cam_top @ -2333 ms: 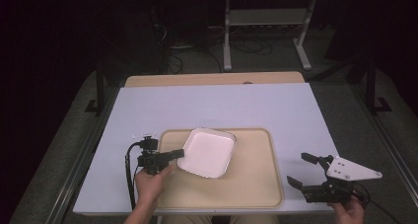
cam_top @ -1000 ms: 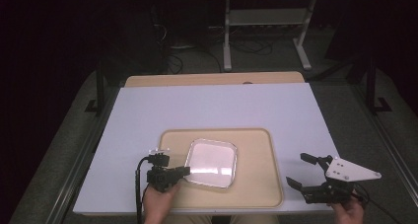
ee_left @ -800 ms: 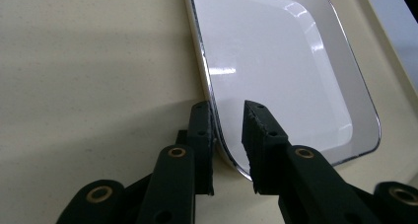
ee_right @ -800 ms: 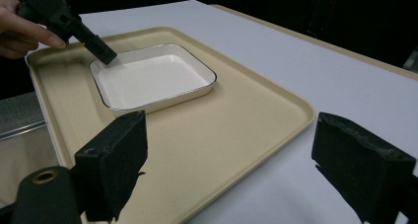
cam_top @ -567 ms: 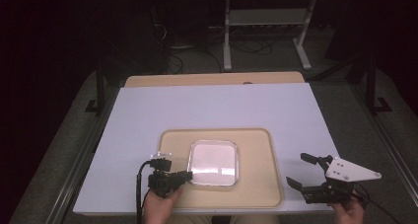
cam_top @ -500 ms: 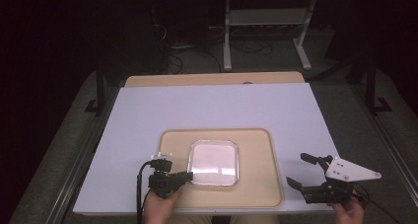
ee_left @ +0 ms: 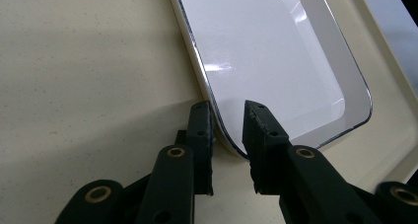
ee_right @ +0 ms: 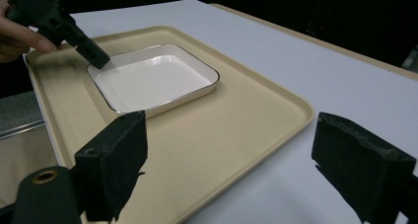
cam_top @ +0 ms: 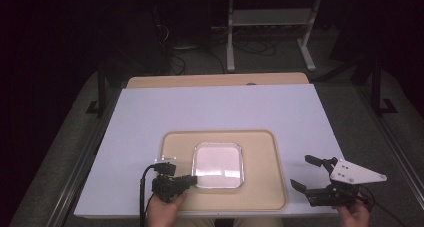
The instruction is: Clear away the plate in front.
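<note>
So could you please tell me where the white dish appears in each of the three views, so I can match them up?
High view: the white dish sits centre-left on the tan tray.
Left gripper view: it fills the upper right, its rim corner between that gripper's jaws.
Right gripper view: it lies upper left.
Shared landmark: the left gripper at the dish's corner, also seen in the high view.

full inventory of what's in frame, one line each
Dish: 1, white with dark rim, square, lying on the tray.
Tray: 1, beige, near edge of table, centre.
Table top: 1, white, wood strip along far edge.
Metal stand: 1, pale, on floor beyond table.
Left gripper: 1, black, fingers astride the dish's near-left rim, a gap showing.
Right gripper: 1, black with grey plate, open, right of tray.
Hands: 2, at bottom edge.
</note>
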The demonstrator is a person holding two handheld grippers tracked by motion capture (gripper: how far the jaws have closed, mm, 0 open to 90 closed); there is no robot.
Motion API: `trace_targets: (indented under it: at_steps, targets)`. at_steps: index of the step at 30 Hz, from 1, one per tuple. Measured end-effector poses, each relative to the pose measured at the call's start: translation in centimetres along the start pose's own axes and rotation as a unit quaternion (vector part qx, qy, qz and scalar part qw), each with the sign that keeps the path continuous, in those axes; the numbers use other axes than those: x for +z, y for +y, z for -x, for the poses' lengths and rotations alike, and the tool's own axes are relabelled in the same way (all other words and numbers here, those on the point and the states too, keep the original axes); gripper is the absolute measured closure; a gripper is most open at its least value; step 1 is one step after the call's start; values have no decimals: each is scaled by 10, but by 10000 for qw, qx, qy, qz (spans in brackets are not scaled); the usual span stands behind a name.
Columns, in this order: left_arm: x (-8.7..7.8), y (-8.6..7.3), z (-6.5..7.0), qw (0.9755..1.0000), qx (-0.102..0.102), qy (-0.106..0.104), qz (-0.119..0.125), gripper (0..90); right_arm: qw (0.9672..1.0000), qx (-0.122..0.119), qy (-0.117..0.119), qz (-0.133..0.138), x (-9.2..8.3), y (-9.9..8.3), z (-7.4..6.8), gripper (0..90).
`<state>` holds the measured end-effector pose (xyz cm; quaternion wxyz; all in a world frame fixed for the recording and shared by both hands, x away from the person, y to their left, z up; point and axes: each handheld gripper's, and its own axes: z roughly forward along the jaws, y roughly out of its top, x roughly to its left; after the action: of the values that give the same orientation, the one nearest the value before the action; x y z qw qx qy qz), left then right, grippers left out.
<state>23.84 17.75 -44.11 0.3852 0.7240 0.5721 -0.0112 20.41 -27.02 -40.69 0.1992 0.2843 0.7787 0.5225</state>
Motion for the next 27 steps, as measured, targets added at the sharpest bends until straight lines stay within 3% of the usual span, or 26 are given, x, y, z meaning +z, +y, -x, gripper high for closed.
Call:
trace_targets:
  at_steps: [17, 27]
  targets:
    - [-5, 2, 0, 9996, 207, 38, 162, 670, 10000, -4, 6, -8, 0, 0, 0, 129]
    - [-12, 12, 8, 9973, 641, 162, 318, 629, 10000, -11, -2, -18, 0, 0, 0, 129]
